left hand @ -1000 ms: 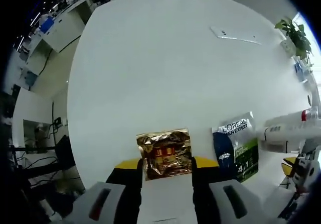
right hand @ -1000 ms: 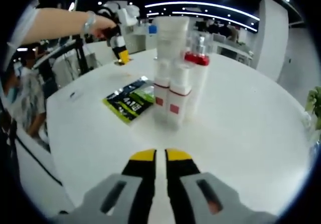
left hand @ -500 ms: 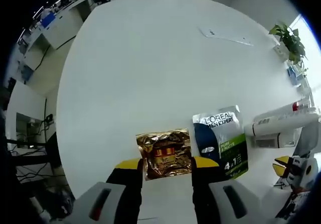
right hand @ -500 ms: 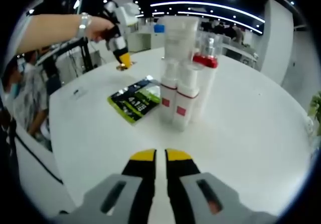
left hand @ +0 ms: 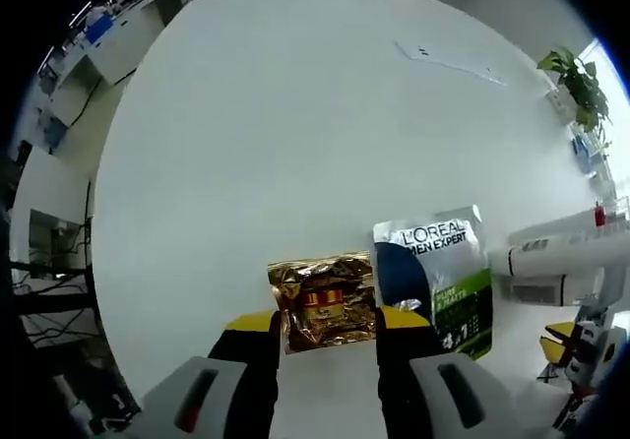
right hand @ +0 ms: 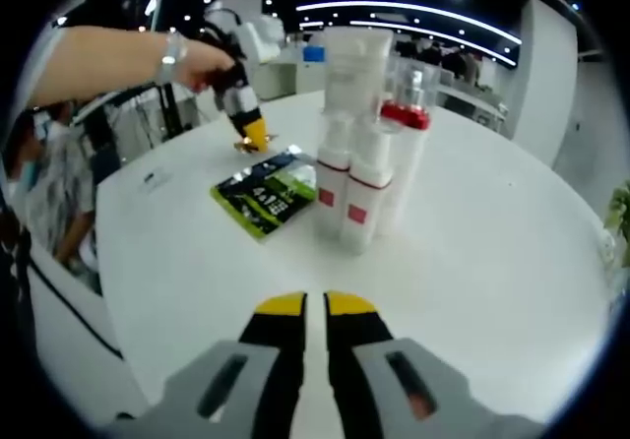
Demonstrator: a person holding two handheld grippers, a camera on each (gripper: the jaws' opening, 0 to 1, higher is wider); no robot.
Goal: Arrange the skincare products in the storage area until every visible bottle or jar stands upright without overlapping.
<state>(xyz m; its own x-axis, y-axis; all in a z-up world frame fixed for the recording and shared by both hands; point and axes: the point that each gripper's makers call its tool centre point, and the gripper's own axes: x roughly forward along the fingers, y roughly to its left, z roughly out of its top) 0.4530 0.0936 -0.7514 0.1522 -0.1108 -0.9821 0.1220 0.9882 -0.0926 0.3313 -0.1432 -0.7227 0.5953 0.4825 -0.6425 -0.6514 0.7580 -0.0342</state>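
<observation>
Left tool [left hand: 326,323] pinches a crinkled gold sachet [left hand: 323,299] between its yellow-tipped jaws, held above the white tabletop [left hand: 295,134]. Just beside it we see a green-and-black sachet [left hand: 439,280] lying flat near the tabletop's edge, with wide bare surface beyond. Our right tool [right hand: 305,305] hovers with jaws closed on nothing, and open tabletop lies between it and a tight upright cluster of white bottles [right hand: 362,154]. The flat sachet [right hand: 268,192] lies just left of that cluster.
</observation>
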